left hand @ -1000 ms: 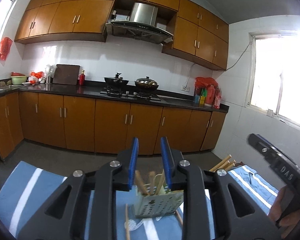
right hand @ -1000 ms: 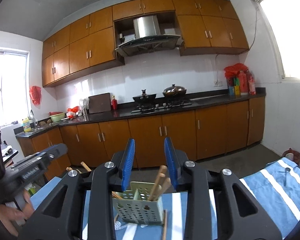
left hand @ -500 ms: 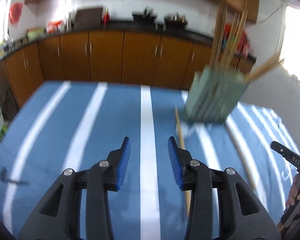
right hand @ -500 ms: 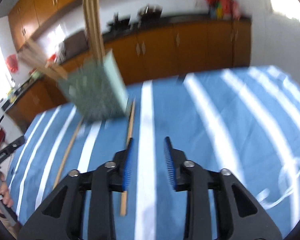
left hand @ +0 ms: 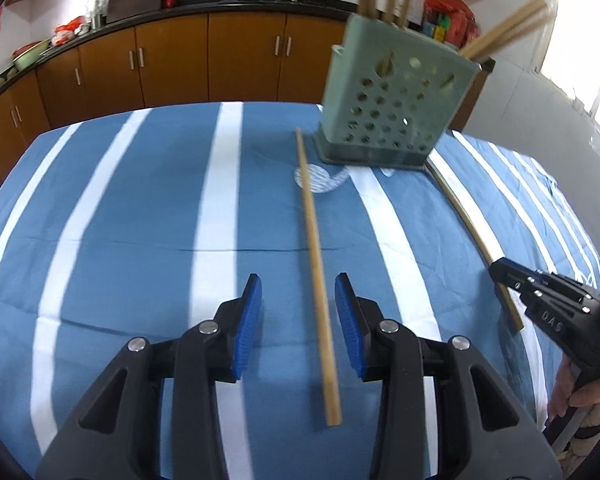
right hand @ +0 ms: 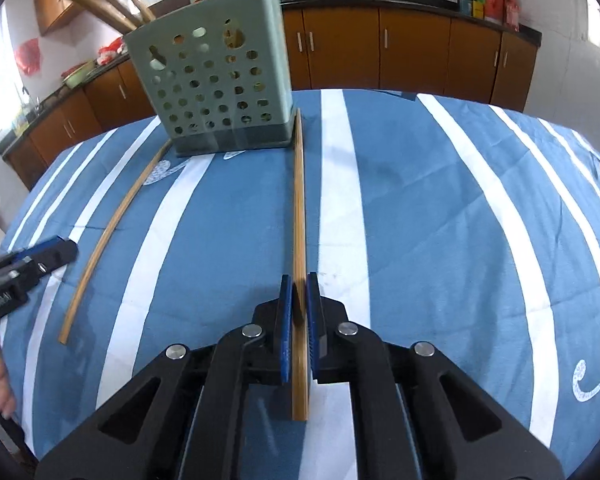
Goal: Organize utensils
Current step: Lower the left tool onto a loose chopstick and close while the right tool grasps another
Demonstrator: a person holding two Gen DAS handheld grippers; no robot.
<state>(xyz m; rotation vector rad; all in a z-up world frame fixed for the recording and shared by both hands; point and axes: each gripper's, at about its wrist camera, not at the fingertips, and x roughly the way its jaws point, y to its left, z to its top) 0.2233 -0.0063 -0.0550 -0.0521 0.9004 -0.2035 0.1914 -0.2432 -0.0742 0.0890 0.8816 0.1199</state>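
Observation:
A green perforated utensil holder (left hand: pixel 396 96) (right hand: pixel 216 80) stands on the blue striped cloth with several wooden sticks in it. Two wooden chopsticks lie on the cloth. My left gripper (left hand: pixel 298 320) is open low over the cloth, and one chopstick (left hand: pixel 316 260) lies between its jaws, nearer the right pad. My right gripper (right hand: pixel 299 316) is shut on the near end of the other chopstick (right hand: pixel 299 200), which points at the holder. That chopstick shows at the right of the left wrist view (left hand: pixel 472 236), with the right gripper's tip (left hand: pixel 540 296) at its near end.
The table carries a blue cloth with white stripes (left hand: pixel 140 220). Behind it are brown kitchen cabinets (left hand: pixel 172 60) and a dark counter with pans. The left gripper's tip (right hand: pixel 24 268) shows at the left of the right wrist view, near the other chopstick (right hand: pixel 112 224).
Both grippers tilted down from facing the kitchen and dropped to the cloth. The right gripper closed on a chopstick. The left gripper now straddles the other one, still open.

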